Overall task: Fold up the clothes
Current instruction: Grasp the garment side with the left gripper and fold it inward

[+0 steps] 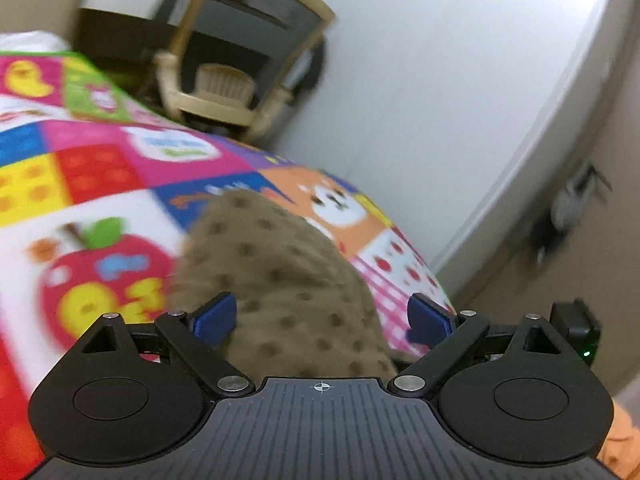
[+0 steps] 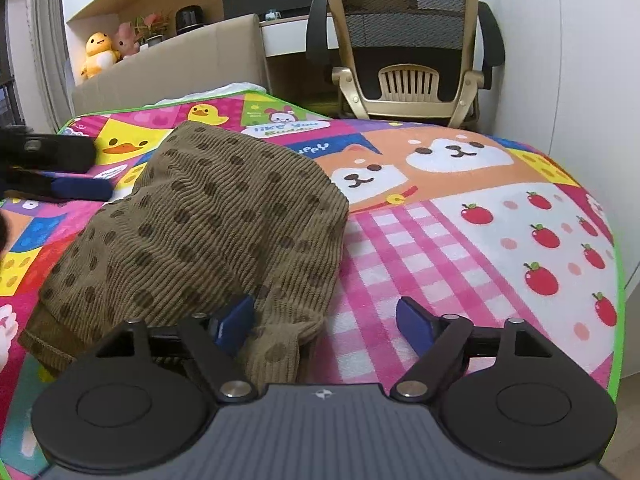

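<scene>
Left gripper (image 1: 322,318): closest thing in our left wrist view, blue pads spread wide with nothing pinched, hanging right over the cloth; that view is smeared so we can't say whether it's touching

Brown garment (image 2: 192,232): corduroy-looking ribbed fabric with darker dots, lying in a loose rumpled heap on the left-middle of the mat, part doubled over itself, a thicker hem or band at the near left edge

Where it sits: on the play mat (image 2: 460,232), nearer the mat's left half; the checked pink patch to the right of it is bare

How it'll handle: we reckon soft and floppy, light, a bit of body from the ribbing so it should hold a crease okay; not slippery, the mat looks grippy too, so dragging will probably bunch it

Where to grab: our guess is the hemmed edge or a corner, one per gripper, since a pinch in the middle would just lift a tent of fabric

How far along: honestly can't say; a heap like this fits a piece waiting to be spread flat as much as one mid-fold

Right gripper (image 2: 326,326): also gaping, left pad on or just above the cloth's near right corner, right pad over the pink check, nothing clamped

Office chair (image 2: 404,40): behind the mat at the far right, out of our way
</scene>
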Available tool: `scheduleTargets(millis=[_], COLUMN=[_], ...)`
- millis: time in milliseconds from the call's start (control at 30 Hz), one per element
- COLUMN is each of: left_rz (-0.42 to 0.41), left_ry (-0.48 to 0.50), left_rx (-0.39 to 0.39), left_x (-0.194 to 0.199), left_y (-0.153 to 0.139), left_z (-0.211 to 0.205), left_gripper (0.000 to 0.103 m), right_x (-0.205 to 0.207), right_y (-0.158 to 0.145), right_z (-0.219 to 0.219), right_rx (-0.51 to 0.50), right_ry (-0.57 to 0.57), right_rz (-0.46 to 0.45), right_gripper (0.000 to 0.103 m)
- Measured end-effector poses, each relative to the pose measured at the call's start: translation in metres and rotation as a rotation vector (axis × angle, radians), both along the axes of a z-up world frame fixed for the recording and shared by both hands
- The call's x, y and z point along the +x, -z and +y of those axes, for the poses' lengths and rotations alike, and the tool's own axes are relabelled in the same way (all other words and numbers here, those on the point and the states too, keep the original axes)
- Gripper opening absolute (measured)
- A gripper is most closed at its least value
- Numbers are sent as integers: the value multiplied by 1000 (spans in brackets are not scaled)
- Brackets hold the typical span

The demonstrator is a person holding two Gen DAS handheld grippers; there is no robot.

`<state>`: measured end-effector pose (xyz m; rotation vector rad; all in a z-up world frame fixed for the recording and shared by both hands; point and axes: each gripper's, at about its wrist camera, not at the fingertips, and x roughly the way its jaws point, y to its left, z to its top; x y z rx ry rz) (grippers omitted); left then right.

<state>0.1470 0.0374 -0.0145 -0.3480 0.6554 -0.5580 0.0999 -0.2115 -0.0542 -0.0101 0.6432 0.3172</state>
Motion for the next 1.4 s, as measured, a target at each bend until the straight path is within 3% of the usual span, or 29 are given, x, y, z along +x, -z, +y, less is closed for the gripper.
scheduleTargets(millis=[167,233,400,433,500,567,700,767,867,967,1100,1167,1233,1400], left_rz=[80,116,217,226,236,205,97,93,122,155,165,195,238,329], left_ry=[-89,-93,-75,-75,-80,-85,-71,-61,-63,-86,-139,-172,-203,-155], left_rx=[1,-37,-140,-146,-158,-174,-182,-164,-138,-144,-196,-252,-318,-409], left_x=[-35,-43,-45,-45,-45,-51,-71,-75,-76,-73,-72,-71,-68,-58], left_y=[18,27,49,52,56,49,24,22,28,36,37,43,52,70], left_z=[42,50,48,47,44,45,42,37,32,34,51,63,77,71], left_gripper=[96,94,70,55,38,14,7,4,4,4,14,50,62,77], right_x=[-24,-34,-56,-60,-67,-70,-76,-79,-82,-85,-86,-86,-87,-91], right_y=[-16,-22,-39,-42,-48,-51,-52,-51,-48,-30,-7,-6,-10,-21], right_z=[22,31,45,46,47,43,48,59,78,109,142,142,132,95], right_rx=[-76,-106,-149,-150,-152,-151,-182,-207,-253,-364,-512,-517,-493,-409], right_ry=[-92,-128,-192,-198,-205,-189,-225,-277,-360,-469,-529,-526,-500,-372], right_rz=[-92,-129,-199,-209,-225,-230,-246,-255,-271,-306,-367,-373,-365,-343], right_gripper=[80,80,80,80,80,80,80,80,80,79,63,57,52,42])
